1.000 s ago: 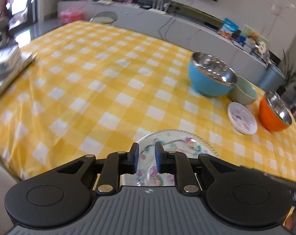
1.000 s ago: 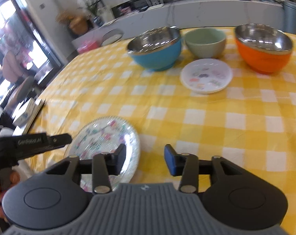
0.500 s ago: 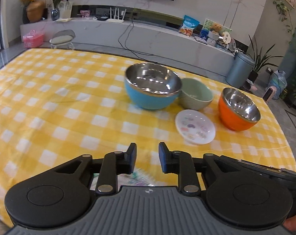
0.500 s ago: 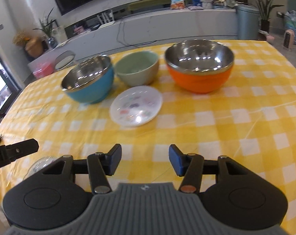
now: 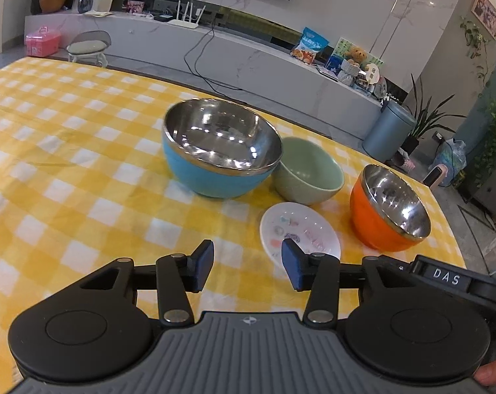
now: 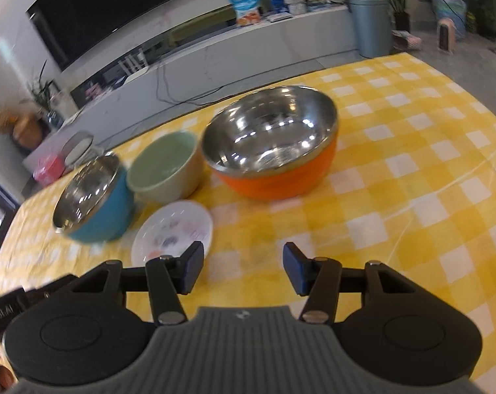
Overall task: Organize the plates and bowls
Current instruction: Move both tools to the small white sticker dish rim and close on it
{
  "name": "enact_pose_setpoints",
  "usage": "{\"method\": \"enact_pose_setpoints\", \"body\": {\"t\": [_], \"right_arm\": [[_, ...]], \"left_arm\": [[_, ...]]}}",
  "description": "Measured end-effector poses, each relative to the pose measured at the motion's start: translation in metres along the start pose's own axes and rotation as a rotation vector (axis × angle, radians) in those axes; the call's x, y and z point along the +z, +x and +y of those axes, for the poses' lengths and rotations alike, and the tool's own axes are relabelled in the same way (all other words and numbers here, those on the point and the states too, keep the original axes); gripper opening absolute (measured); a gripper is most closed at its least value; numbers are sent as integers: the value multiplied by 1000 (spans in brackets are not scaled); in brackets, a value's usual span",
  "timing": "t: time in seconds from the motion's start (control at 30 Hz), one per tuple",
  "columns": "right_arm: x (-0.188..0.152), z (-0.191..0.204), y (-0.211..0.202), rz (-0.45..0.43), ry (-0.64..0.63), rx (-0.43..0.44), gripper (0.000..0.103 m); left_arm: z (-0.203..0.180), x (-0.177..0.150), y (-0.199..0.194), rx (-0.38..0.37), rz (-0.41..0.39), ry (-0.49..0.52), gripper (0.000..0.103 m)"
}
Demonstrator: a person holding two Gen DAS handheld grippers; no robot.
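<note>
On the yellow checked worktop (image 5: 84,151), three bowls (image 5: 220,147) and a small plate (image 5: 299,233) sit close together, ready for stacking. The left hand-held gripper (image 5: 248,262) has just been opening; the right hand-held gripper (image 6: 243,269) is open. Both hold nothing.

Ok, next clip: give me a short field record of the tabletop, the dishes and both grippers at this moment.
surface: table under a yellow and white checked cloth
blue bowl: upright, steel-lined, empty
green bowl: upright, empty, close beside the blue bowl
orange bowl: upright, steel-lined, empty, standing apart
small plate: flat on the cloth, in front of the bowls
left gripper: open, jaws just opened further, nothing between them
right gripper: open, nothing between its jaws
stacking: none visible yet
</note>
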State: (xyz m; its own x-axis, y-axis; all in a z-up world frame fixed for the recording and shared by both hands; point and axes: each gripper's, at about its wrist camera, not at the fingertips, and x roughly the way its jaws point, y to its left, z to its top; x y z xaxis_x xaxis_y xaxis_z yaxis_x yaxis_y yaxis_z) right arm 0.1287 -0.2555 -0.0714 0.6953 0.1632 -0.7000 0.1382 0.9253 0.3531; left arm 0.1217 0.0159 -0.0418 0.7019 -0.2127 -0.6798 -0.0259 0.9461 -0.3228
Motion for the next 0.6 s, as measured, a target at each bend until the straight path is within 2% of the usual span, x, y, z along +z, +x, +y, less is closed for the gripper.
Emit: {"method": "enact_pose_setpoints", "body": {"t": [0.17,0.43,0.6], "right_arm": [[8,-2,17,9,18,30,51],[6,12,44,43,-60,35,39],[3,18,52,51,-94,42,37]], "left_arm": [[-1,7,26,-23,20,-10,54],[-6,8,59,-15,52,29,53],[-7,7,71,-17,63,42,52]]}}
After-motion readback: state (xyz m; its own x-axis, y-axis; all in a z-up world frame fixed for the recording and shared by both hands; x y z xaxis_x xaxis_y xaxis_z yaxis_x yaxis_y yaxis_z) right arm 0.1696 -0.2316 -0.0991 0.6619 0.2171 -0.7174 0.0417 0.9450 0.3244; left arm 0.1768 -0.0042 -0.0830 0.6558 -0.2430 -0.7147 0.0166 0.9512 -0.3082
